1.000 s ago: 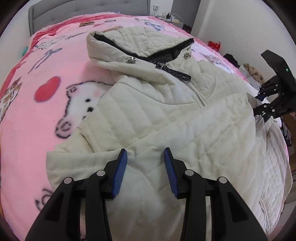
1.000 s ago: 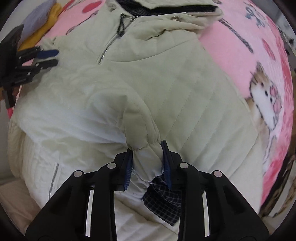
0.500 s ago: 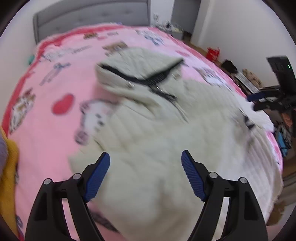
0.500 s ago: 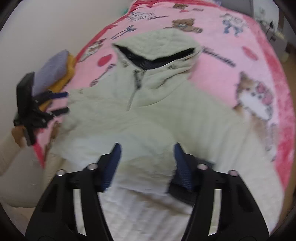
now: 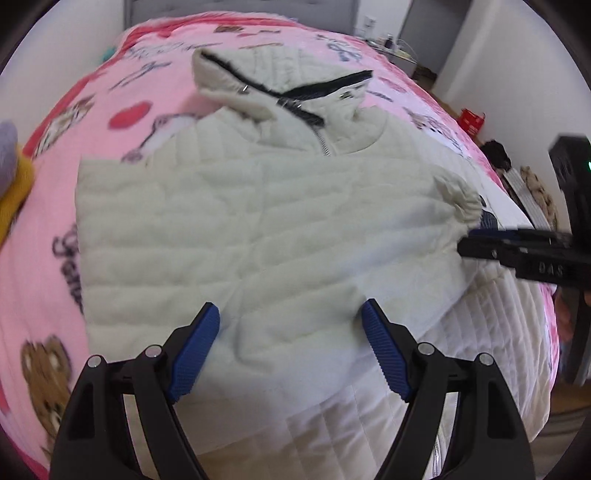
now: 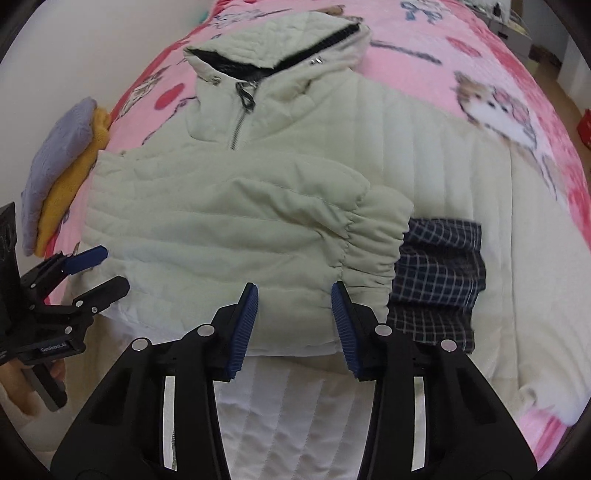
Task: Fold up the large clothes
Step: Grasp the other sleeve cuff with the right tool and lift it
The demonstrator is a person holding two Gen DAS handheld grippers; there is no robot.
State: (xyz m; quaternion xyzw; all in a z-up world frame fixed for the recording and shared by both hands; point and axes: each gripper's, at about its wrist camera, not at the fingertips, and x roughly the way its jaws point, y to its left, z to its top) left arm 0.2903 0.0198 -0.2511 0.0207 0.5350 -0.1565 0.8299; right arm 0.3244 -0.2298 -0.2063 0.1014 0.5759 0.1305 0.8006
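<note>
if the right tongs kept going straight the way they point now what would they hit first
Most likely the folded sleeve of the cream jacket, just short of its gathered cuff. The right tongs are open with nothing between them; depth is hard to judge.

A pink cartoon blanket covers the bed; folded lilac and mustard knitwear sits at its edge.

You're working in a home bedroom; a bed with a grey padded headboard carries a pink cartoon-print fleece blanket; folded clothes sit at its edge; household clutter lines the white wall.
</note>
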